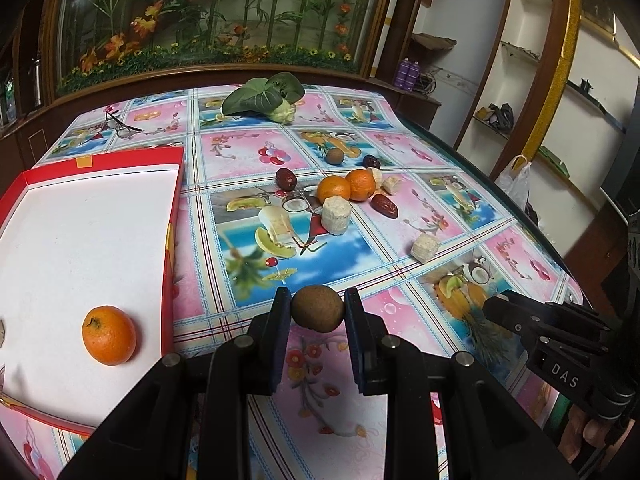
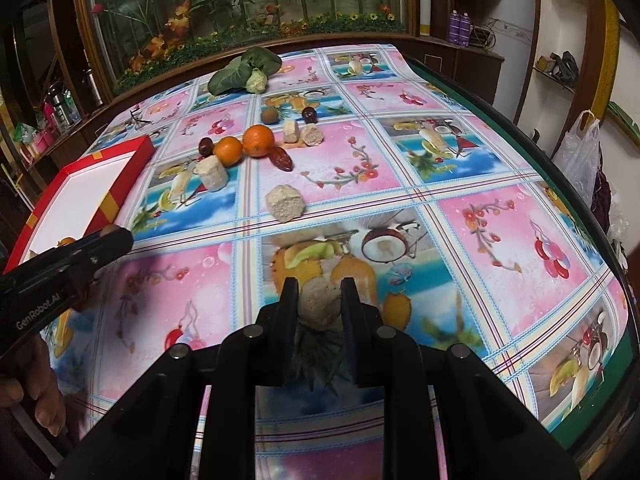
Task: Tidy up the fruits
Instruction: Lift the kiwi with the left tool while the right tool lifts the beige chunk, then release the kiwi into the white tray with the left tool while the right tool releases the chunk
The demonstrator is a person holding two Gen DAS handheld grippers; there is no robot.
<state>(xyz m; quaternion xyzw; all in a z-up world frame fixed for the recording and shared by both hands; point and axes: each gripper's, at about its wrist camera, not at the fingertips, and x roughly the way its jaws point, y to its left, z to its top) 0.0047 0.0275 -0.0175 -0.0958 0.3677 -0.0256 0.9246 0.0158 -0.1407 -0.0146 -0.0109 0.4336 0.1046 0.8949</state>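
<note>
Centrally, the left tongs were clamped on a round, dull brown fruit, rough-skinned and matte, held between both pads just above the counter. Just left of them lay the red box, its white floor bearing one orange with a dark stem scar. Similarly, the right tongs were clamped on a pale beige, crumbly chunk, pinched between both fingers over the printed cloth. Farther off on the counter sat a cluster: two oranges touching each other, a pale cylinder just in front of them, dark red dates at either side, and a second brown fruit behind. Another beige piece lay apart, between the cluster and the right tongs. Leafy greens lay at the far edge.
</note>
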